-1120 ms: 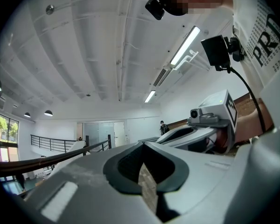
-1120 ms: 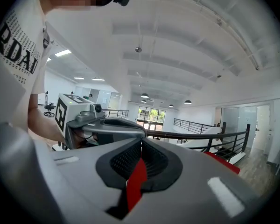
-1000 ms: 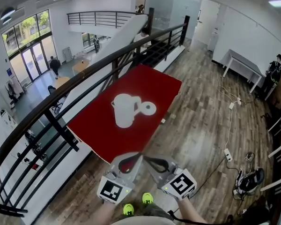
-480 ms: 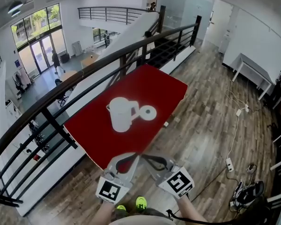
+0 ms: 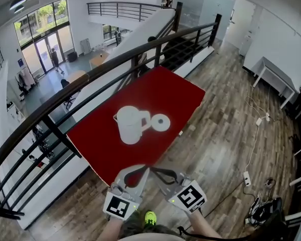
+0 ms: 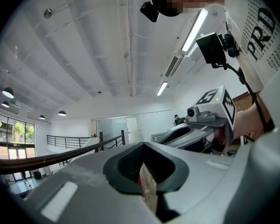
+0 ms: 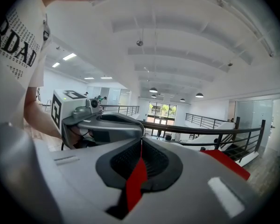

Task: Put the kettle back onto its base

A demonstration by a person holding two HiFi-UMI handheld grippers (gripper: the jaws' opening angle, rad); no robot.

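A white kettle stands on the red table, its handle toward the round white base that lies just to its right, apart from it. Both grippers hang side by side in front of the table's near corner, short of the kettle. My left gripper is shut with nothing between its jaws. Empty too, my right gripper has its tips together. Each gripper view shows the other gripper alongside; a strip of the red table shows past the right jaws.
A black railing runs along the table's far and left sides, with a drop to a lower hall behind it. Wooden floor lies to the right, carrying a power strip and cables. A white desk stands far right.
Both grippers have moved forward toward the table together, still shut. The table and kettle now sit a little nearer in the head view.
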